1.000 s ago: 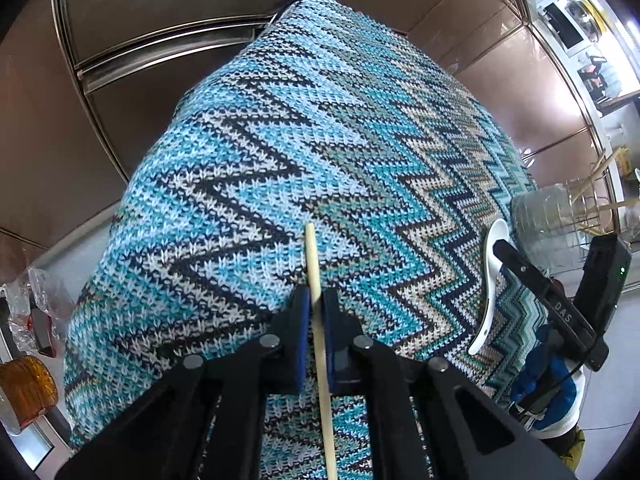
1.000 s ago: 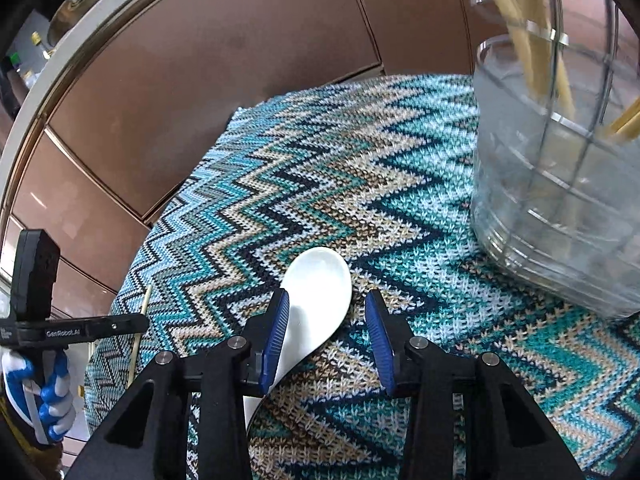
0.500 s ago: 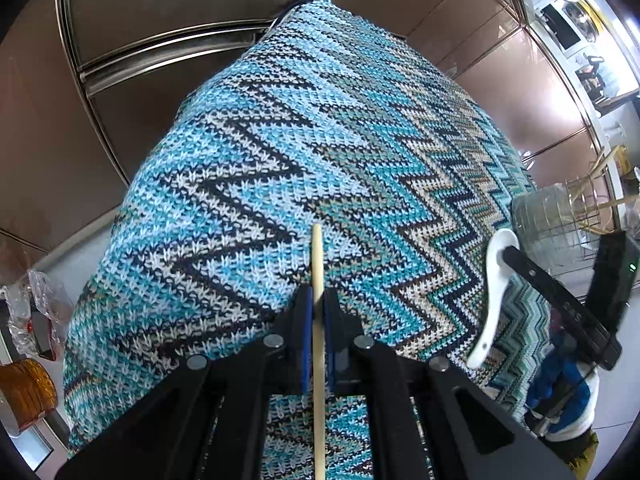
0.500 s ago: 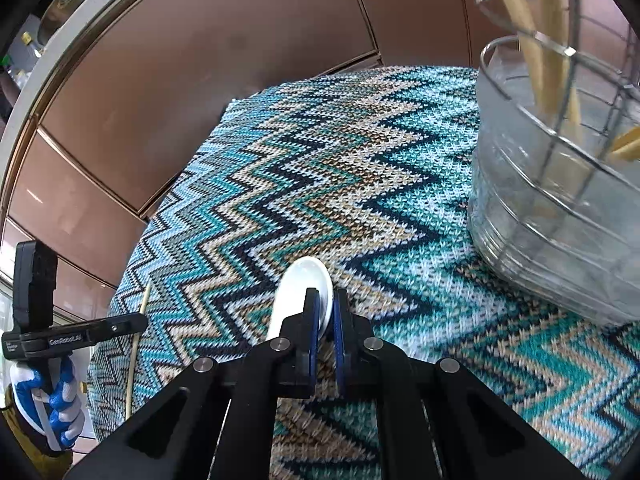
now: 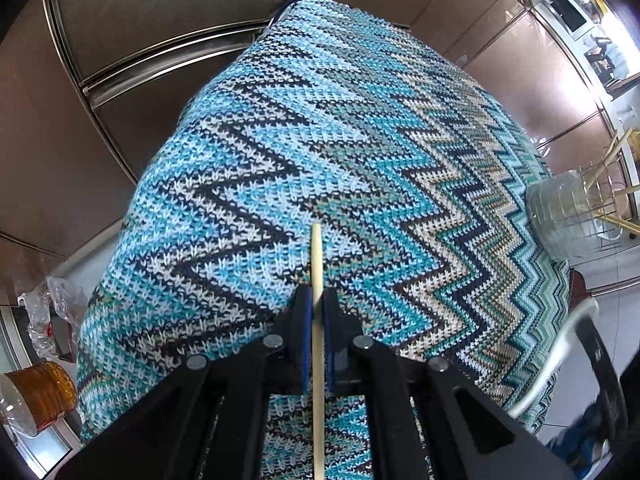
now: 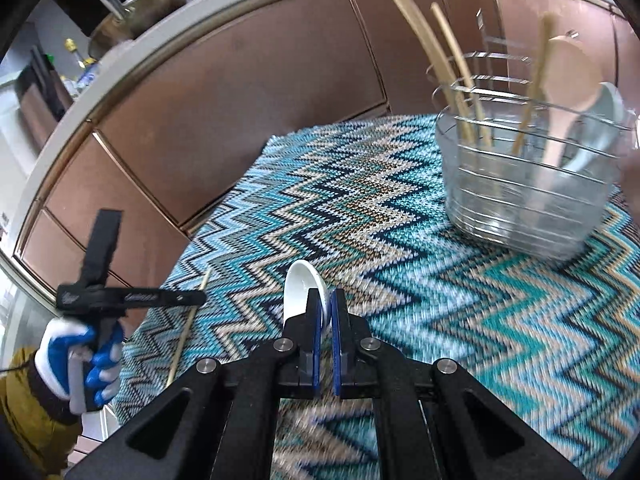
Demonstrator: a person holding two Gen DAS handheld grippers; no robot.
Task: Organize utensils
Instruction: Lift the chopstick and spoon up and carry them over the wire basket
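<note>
My left gripper (image 5: 317, 312) is shut on a thin wooden chopstick (image 5: 317, 256) that points up the zigzag cloth (image 5: 320, 140); the same chopstick (image 6: 188, 328) shows at the left of the right wrist view, under the left gripper (image 6: 188, 299) held by a gloved hand (image 6: 76, 360). My right gripper (image 6: 327, 308) is shut on a white ceramic spoon (image 6: 298, 286), lifted off the cloth with its bowl tipped on edge. In the left wrist view that spoon (image 5: 560, 352) is a blur at the right edge. A wire utensil holder (image 6: 528, 184) stands at the far right.
The holder (image 5: 568, 216) has a clear liner and contains several chopsticks (image 6: 444, 64), a wooden spoon (image 6: 564, 92) and a white spoon (image 6: 604, 120). Brown cabinet fronts (image 6: 240, 112) surround the cloth-covered table. An amber jar (image 5: 40, 396) sits low at the left.
The right gripper closed on the white spoon and lifted it off the cloth, pulling back so the holder shows whole. The left gripper kept its hold on the chopstick and barely moved.
</note>
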